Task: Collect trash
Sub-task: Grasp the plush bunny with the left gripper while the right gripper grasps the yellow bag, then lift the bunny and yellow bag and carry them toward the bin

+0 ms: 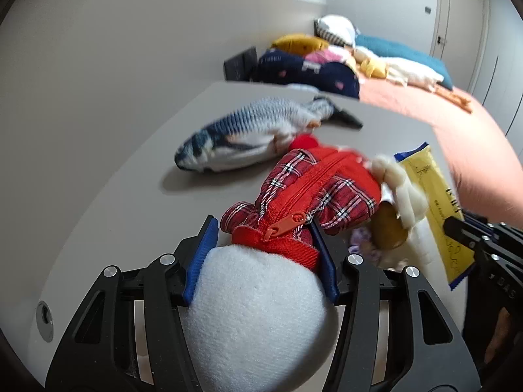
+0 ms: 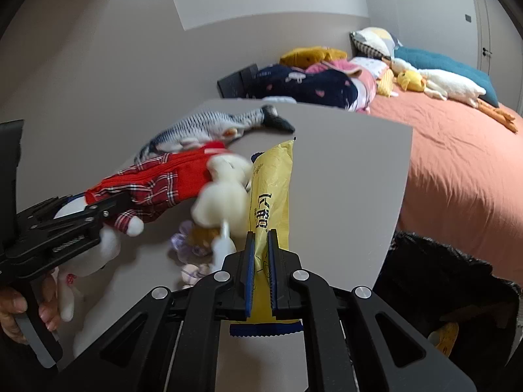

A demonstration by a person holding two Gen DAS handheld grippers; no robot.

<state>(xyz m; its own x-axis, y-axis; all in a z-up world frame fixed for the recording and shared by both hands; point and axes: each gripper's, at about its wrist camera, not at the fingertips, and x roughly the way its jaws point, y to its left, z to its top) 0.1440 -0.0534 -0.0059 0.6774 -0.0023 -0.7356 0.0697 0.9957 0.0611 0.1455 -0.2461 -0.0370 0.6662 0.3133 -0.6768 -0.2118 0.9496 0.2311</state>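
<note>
My left gripper is shut on a plush doll in a red plaid outfit, holding it by its white body above the grey table; the doll also shows in the right wrist view. My right gripper is shut on a yellow snack wrapper, which shows at the right in the left wrist view. Small crumpled purple and white scraps lie on the table under the doll.
A plush fish lies further back on the table. A black trash bag sits off the table's right edge. A bed with an orange sheet, pillows and plush toys is behind.
</note>
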